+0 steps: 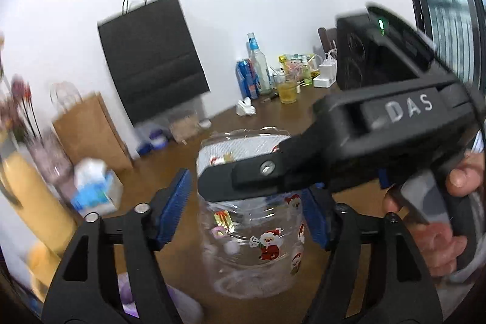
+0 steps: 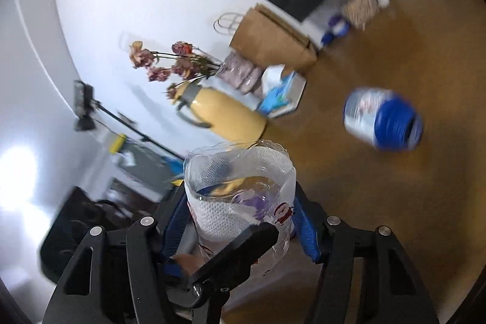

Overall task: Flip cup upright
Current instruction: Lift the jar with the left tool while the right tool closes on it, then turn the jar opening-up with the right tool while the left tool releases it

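Observation:
The cup (image 1: 258, 233) is clear plastic with Santa stickers and a white liner near its rim. In the left wrist view it is held above the brown table, between the blue pads of my left gripper (image 1: 246, 211), which stands open around it with a gap on the left side. My right gripper reaches in from the right and is shut on the cup; one black finger (image 1: 243, 181) lies across its wall. In the right wrist view the cup (image 2: 240, 202) sits between the right gripper's blue pads (image 2: 240, 230), open end away from the camera.
On the table are a blue-lidded jar (image 2: 385, 117) lying on its side, a yellow thermos (image 2: 227, 114), a tissue box (image 1: 97, 187), a brown paper bag (image 1: 91, 132), a black bag (image 1: 152, 56), and bottles and a glass (image 1: 287, 90) at the back.

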A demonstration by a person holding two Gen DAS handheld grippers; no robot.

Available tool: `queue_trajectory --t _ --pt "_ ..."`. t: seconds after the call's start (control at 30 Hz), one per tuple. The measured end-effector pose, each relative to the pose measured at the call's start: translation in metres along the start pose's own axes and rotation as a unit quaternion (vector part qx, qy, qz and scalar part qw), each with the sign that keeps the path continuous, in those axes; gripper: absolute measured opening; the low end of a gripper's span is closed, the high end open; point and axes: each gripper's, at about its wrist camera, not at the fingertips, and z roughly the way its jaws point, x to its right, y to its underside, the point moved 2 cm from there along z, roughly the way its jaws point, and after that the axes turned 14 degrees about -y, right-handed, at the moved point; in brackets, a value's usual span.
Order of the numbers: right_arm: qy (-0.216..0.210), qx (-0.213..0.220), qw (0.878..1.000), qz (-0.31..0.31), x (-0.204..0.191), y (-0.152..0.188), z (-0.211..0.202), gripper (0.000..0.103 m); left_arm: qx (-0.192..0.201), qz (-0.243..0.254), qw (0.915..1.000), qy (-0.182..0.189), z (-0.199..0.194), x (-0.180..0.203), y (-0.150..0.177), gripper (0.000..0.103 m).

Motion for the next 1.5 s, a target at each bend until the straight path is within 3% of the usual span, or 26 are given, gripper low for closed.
queue_trajectory --t 0.13,0.27,0.4,0.57,0.63,0.73,0.9,1.07,1.13,1.27,1.5 --pt "0.01 0.002 0.999 -0.053 -0.018 -0.025 0.007 0.066 0.039 0.036 0.9985 0.011 0.003 -0.012 -0.018 0.087" --pt "0.031 -0.018 0.997 -0.074 -0.017 -0.047 0.026 0.066 0.054 0.023 0.9977 0.032 0.023 -0.031 -0.017 0.088" --pt "0.098 -0.037 0.988 -0.112 -0.01 -0.045 0.042 0.067 0.013 -0.04 0.9976 0.055 0.049 -0.048 0.0 0.088" --pt "0.133 -0.066 0.978 -0.144 -0.007 -0.029 0.059 0.067 -0.036 -0.118 0.9898 0.071 0.05 -0.058 0.016 0.089" --pt "0.146 -0.071 0.973 -0.164 -0.013 -0.024 0.061 0.067 -0.051 -0.114 0.9895 0.072 0.048 -0.055 0.021 0.089" --pt "0.143 -0.071 0.973 -0.165 -0.019 -0.026 0.058 0.067 -0.029 -0.081 0.9958 0.033 0.034 -0.059 0.008 0.088" --pt "0.131 -0.055 0.974 -0.175 -0.033 -0.042 0.058 0.067 0.027 -0.014 0.9965 0.078 0.028 -0.061 -0.008 0.101" --pt "0.138 -0.068 0.973 -0.172 -0.024 -0.044 0.077 0.067 -0.027 -0.044 0.9934 0.102 0.057 -0.064 0.012 0.101" --pt "0.137 -0.076 0.973 -0.172 -0.024 -0.037 0.082 0.067 -0.026 -0.049 0.9954 0.079 0.054 -0.066 0.015 0.1" --pt "0.137 -0.082 0.97 -0.181 -0.029 -0.023 0.086 0.067 -0.031 -0.075 0.9941 0.073 0.042 -0.068 0.015 0.1" --pt "0.145 -0.07 0.964 -0.21 -0.041 0.003 0.072 0.067 -0.019 -0.109 0.9938 -0.012 -0.008 -0.061 0.031 0.099"
